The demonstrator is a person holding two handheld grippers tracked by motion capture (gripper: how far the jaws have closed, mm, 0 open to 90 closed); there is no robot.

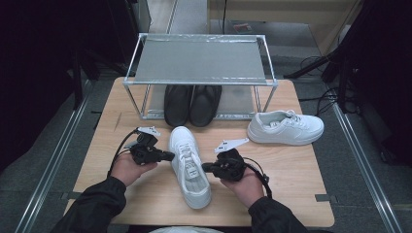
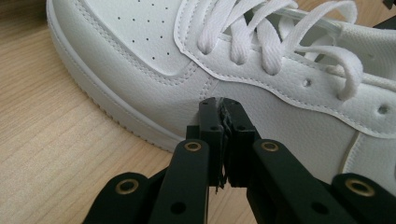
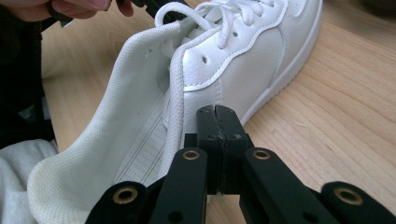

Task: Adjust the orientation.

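Observation:
A white sneaker lies in the middle of the table, toe toward the rack, heel toward the person. My left gripper is shut with nothing in it, and its tips sit against the shoe's left side below the laces. From the other side, my right gripper, also shut and empty, touches the sneaker's right side near the collar. The second white sneaker lies on its own at the right. A black pair of shoes stands on the lower shelf of the metal rack.
The rack takes up the table's far middle, its top shelf bare. Beyond the wooden table's edges are metal floor rails, with cables on the floor at the right.

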